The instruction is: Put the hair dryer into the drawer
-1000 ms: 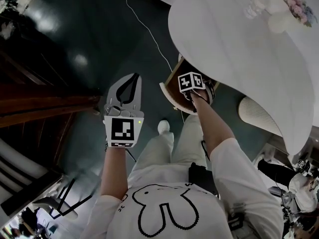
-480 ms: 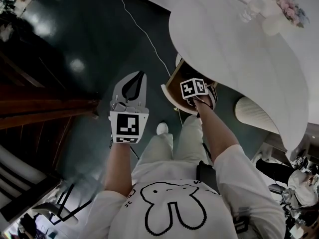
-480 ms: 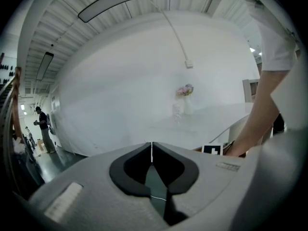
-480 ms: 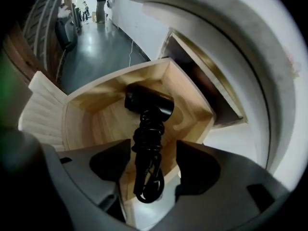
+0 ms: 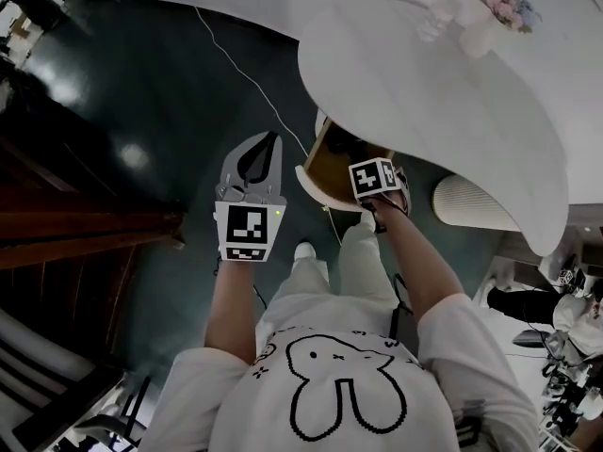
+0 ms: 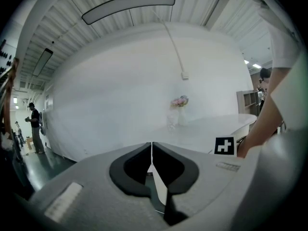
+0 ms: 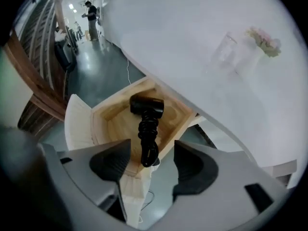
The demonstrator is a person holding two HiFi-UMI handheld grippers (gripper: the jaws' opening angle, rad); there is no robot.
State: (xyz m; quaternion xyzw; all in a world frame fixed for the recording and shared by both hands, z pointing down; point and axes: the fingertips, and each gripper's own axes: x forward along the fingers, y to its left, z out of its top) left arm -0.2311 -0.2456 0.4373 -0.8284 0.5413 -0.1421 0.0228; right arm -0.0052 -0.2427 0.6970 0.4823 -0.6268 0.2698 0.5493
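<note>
Head view, left: my left tongs [image 5: 272, 139] point out over the dark floor [image 5: 141, 83], tips pinched together.
Head view, right: my right tongs [image 5: 369, 170] hang above the open drawer [image 5: 318, 158], which sits under the white table [image 5: 424, 83]. Their marker cube [image 5: 375, 180] hides the jaws, and the drawer's inside is too dark to read.
Left gripper view: jaws closed on nothing. Beyond them the table and a vase of flowers [image 6: 180, 102] look small and hazy.
Right gripper view: jaws wide, having just been opening, and gripping nothing. The black hair dryer [image 7: 147, 107] lies below on the drawer's wooden bottom, its cord-wrapped handle reaching the near rim.
</note>
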